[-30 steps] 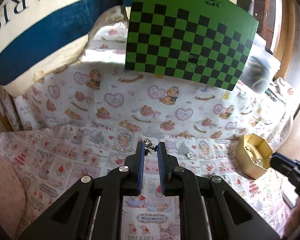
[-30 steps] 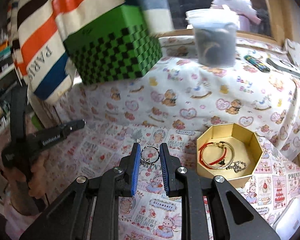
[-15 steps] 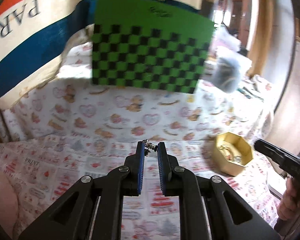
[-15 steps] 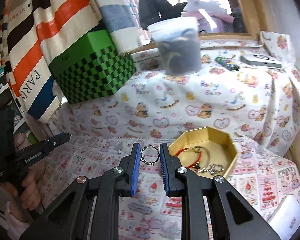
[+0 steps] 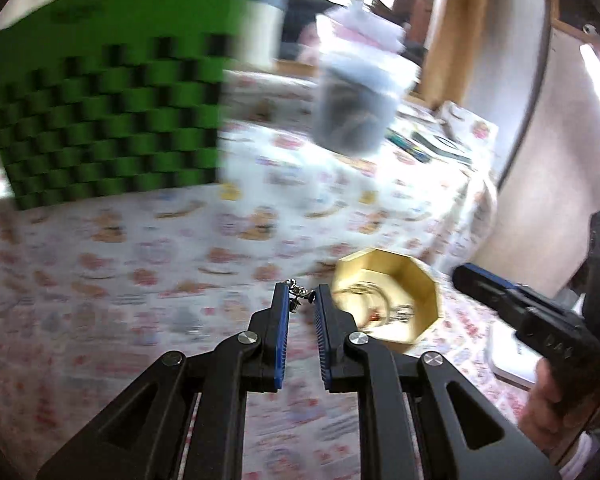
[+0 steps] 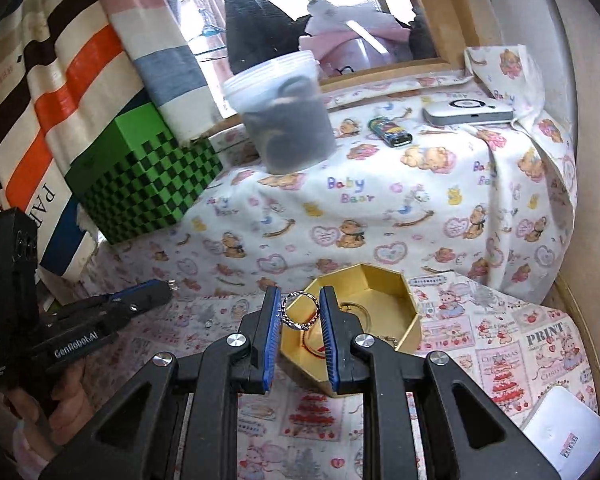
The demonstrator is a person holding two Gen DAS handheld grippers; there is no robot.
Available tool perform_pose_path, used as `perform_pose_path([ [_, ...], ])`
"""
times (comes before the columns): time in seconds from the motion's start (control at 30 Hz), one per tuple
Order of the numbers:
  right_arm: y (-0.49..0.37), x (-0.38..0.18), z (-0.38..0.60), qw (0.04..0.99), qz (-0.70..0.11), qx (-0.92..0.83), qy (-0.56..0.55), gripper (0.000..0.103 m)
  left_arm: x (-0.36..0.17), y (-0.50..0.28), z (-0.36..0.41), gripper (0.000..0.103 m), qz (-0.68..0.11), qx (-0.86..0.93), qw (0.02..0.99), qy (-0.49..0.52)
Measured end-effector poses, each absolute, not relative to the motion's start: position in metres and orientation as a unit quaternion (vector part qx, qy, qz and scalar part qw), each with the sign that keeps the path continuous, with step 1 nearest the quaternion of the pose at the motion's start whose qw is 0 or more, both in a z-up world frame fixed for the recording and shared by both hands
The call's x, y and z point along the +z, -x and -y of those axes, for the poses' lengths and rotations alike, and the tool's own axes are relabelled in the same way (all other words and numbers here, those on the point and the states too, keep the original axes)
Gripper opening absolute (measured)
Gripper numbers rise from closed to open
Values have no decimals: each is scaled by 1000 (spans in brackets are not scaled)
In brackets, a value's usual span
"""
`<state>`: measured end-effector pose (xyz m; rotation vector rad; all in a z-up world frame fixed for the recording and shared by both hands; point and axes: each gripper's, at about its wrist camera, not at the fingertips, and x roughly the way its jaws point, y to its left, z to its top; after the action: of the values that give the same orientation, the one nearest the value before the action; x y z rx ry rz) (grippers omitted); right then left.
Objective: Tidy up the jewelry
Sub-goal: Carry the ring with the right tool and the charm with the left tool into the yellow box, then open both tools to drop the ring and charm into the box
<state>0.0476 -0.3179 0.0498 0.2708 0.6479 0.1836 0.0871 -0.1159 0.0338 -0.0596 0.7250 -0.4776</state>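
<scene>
My left gripper is shut on a small silver chain piece, just left of the gold octagonal box; this view is blurred by motion. In the right wrist view my right gripper is shut on a twisted silver ring, held over the near left rim of the gold box. Inside the box lie a red bangle and other rings, partly hidden by the fingers. Each gripper shows in the other's view: the right gripper at the right edge, the left gripper at the left.
A green checkered box and a striped bag stand at the back left. On the raised cloth-covered ledge are a plastic tub, a lighter and a white device. A white card lies at the front right.
My left gripper has swung right and now sits close beside the gold box, chain piece still held. My right gripper has shifted so its ring hangs over the box's rim.
</scene>
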Motion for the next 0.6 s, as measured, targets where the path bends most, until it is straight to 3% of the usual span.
perform_pose_path([
  [0.43, -65, 24, 342, 916, -356, 65, -174, 21, -4, -117, 173, 12, -416, -309, 854, 52],
  [0.6, -67, 18, 347, 909, -362, 64, -198, 21, -8, -119, 177, 12, -400, -302, 864, 53],
])
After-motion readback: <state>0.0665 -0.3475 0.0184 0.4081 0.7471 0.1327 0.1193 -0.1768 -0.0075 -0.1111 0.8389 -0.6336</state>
